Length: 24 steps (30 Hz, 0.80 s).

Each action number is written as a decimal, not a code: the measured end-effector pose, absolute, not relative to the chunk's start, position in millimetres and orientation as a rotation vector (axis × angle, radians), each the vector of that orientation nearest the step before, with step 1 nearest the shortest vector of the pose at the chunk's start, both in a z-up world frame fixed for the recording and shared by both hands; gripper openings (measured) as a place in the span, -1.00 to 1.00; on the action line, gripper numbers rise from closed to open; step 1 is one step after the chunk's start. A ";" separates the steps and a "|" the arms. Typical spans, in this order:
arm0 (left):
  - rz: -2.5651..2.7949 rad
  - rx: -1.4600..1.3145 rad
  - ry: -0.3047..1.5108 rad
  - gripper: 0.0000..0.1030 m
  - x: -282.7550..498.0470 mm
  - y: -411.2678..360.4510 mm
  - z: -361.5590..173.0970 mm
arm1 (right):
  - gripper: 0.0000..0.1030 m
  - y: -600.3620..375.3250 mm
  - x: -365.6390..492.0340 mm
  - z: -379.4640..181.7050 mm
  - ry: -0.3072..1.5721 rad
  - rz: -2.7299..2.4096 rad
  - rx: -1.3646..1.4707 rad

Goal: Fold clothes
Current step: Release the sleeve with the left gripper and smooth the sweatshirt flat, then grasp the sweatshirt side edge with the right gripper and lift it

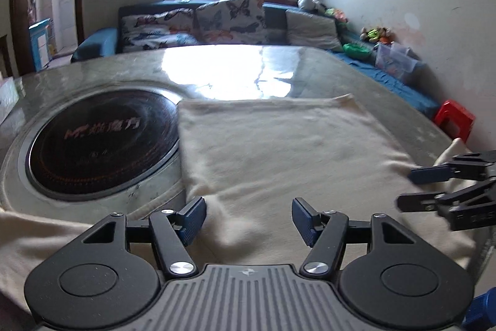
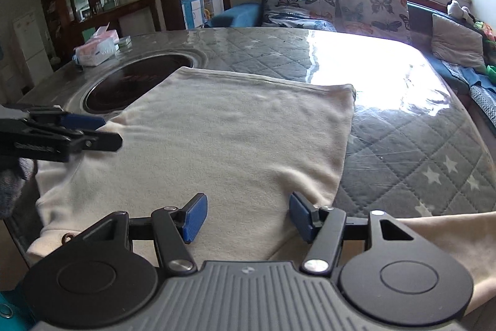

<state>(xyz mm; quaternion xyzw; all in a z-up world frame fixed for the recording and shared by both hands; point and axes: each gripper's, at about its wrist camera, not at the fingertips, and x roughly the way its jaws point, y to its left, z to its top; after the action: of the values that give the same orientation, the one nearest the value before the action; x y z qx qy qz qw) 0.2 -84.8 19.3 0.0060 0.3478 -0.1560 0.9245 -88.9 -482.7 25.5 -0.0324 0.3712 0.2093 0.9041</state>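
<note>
A cream garment (image 1: pixel 272 151) lies spread flat on the table, its far hem straight and its near part bunched toward me; in the right wrist view the same garment (image 2: pixel 229 126) reaches the table's near edge. My left gripper (image 1: pixel 248 216) hovers open just above the garment's near-left part, nothing between its blue pads. My right gripper (image 2: pixel 246 216) hangs open over the near-right part, close to the garment's right edge. Each gripper shows in the other's view: the right gripper (image 1: pixel 406 188) at the right side, the left gripper (image 2: pixel 111 132) at the left, both with jaws apart.
The table (image 2: pixel 403 126) has a quilted star cover under clear plastic. A round black induction cooktop (image 1: pixel 99 145) is set into it left of the garment. A tissue pack (image 2: pixel 96 50) stands at the far left. A sofa with cushions (image 1: pixel 217 20) and a red stool (image 1: pixel 454 118) lie beyond.
</note>
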 end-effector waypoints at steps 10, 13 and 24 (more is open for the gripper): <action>-0.290 0.009 0.724 0.28 -2.6 -79.1 16.9 | 0.17 -496.1 -97.4 34.4 0.725 0.375 -0.033; -0.292 0.009 0.701 0.31 -8.6 -80.7 24.1 | 0.24 -506.6 -104.4 39.9 0.699 0.324 -0.018; -0.368 0.043 0.642 0.56 -32.3 -105.1 41.9 | 0.23 -583.1 -127.8 36.7 0.685 -0.031 0.063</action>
<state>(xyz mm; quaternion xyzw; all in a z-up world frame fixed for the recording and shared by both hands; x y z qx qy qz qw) -32.3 -105.1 41.9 0.0208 0.3138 -0.1797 0.9321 -127.8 -583.1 36.7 0.0308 0.3358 -0.0152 0.9413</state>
